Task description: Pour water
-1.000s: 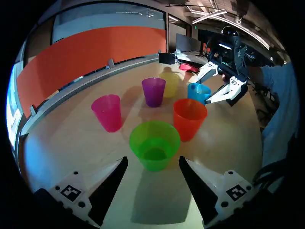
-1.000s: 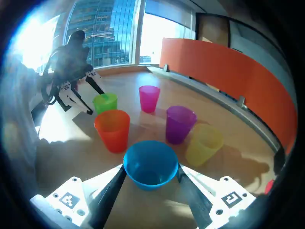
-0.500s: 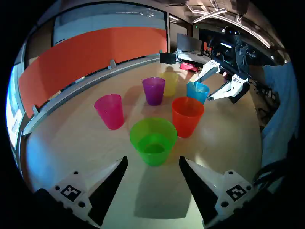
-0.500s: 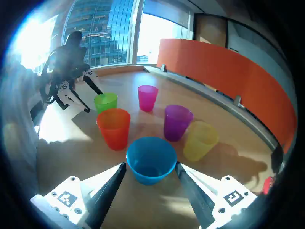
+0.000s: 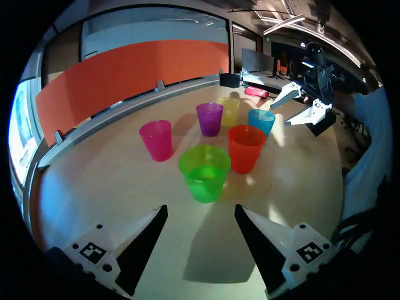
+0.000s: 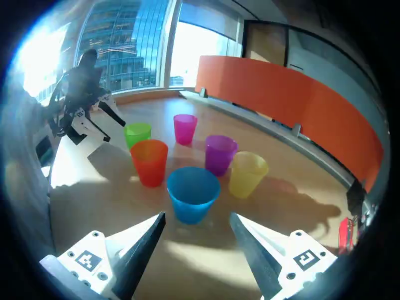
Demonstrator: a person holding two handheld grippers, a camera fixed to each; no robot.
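Observation:
Several plastic cups stand upright on a wooden table. In the left gripper view the green cup (image 5: 204, 172) is nearest, ahead of my open left gripper (image 5: 201, 222); behind it stand the orange cup (image 5: 245, 147), pink cup (image 5: 157, 139), purple cup (image 5: 209, 118), yellow cup (image 5: 230, 110) and blue cup (image 5: 261, 121). My right gripper (image 5: 295, 104) hovers open beyond the blue cup. In the right gripper view the blue cup (image 6: 193, 193) sits just ahead of my open right gripper (image 6: 197, 229), apart from its fingers. The left gripper (image 6: 106, 122) hangs open behind the green cup (image 6: 137, 134).
An orange wall panel (image 5: 130, 70) and a metal rail run along the table's far edge. A red object (image 5: 256, 92) and a black box (image 5: 229, 80) lie at the far end. A person's sleeve (image 5: 367, 165) is at the right. Large windows (image 6: 130, 45) are behind.
Both grippers have drawn back from the cups. The right gripper's fingers, which flanked the blue cup, now sit clear of it. The cups have not moved.

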